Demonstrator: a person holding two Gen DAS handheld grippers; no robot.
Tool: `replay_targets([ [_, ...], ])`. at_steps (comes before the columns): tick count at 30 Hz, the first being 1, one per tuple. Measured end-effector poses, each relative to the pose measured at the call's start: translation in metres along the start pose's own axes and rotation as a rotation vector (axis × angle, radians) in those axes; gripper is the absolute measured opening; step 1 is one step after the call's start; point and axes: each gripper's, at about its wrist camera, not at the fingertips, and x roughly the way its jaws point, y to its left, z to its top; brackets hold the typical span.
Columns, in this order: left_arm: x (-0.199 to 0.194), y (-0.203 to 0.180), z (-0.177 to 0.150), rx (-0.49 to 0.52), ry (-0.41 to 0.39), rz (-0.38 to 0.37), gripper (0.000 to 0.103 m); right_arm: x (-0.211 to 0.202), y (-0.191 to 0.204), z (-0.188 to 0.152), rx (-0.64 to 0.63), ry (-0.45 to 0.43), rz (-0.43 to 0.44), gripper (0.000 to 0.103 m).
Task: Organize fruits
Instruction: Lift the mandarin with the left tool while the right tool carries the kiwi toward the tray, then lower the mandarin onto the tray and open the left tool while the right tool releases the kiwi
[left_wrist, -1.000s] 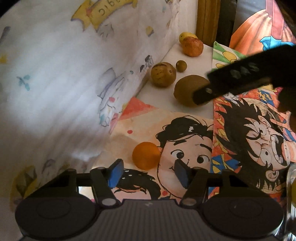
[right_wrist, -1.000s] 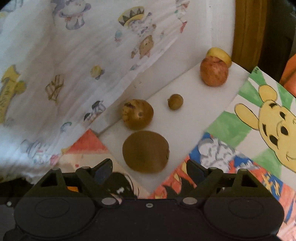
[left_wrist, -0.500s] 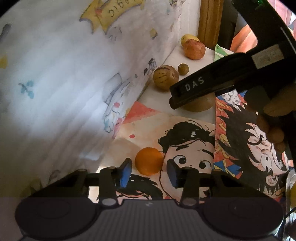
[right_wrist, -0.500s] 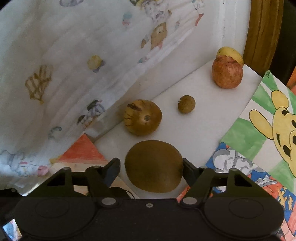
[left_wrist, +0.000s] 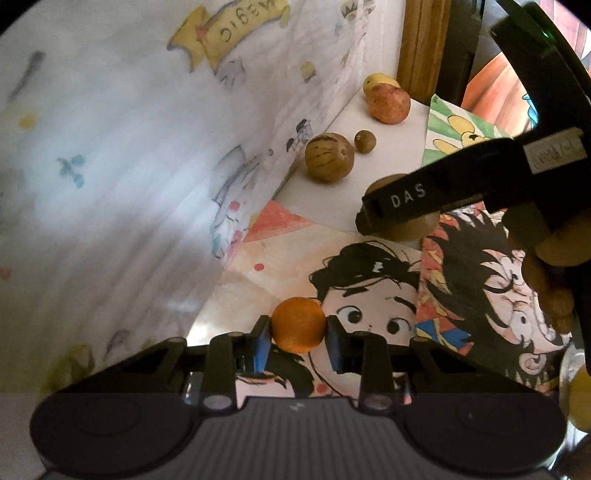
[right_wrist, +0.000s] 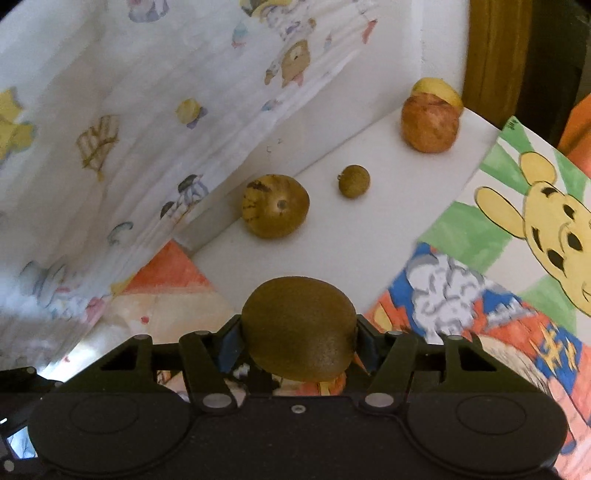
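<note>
Two grips — left gripper (left_wrist: 298, 329) clamps the orange (left_wrist: 297, 324); right gripper's (right_wrist: 299, 341) jaws are closing on the kiwi (right_wrist: 299, 328).

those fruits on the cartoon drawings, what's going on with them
A person is sorting fruit with two handheld grippers. The left gripper is shut on a small orange fruit. The right gripper's fingers are closing around a brown kiwi, pressing its sides. A streaked brown fruit, a small round one and a reddish apple sit untouched on the white surface.
</note>
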Motion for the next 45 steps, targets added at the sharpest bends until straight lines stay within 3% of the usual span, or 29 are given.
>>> replay_targets([
  [8,-0.024,-0.016,-0.01,-0.01,-0.023,0.001,0.034,-0.054,-0.01,-0.019,0.038,-0.061,0.021,0.063],
  [16,-0.056,-0.051,-0.023,-0.01,-0.057,-0.015,0.034,-0.136,-0.033,-0.056,0.088,-0.128,-0.009,0.064],
  [27,-0.105,-0.118,-0.055,0.041,-0.094,-0.1,0.034,-0.242,-0.08,-0.147,0.142,-0.196,-0.113,0.064],
  [35,-0.128,-0.138,-0.086,0.063,-0.059,-0.124,0.034,-0.268,-0.087,-0.22,0.203,-0.151,-0.128,0.064],
  [45,-0.134,-0.146,-0.123,0.088,0.029,-0.13,0.034,-0.256,-0.085,-0.271,0.247,-0.068,-0.135,0.064],
])
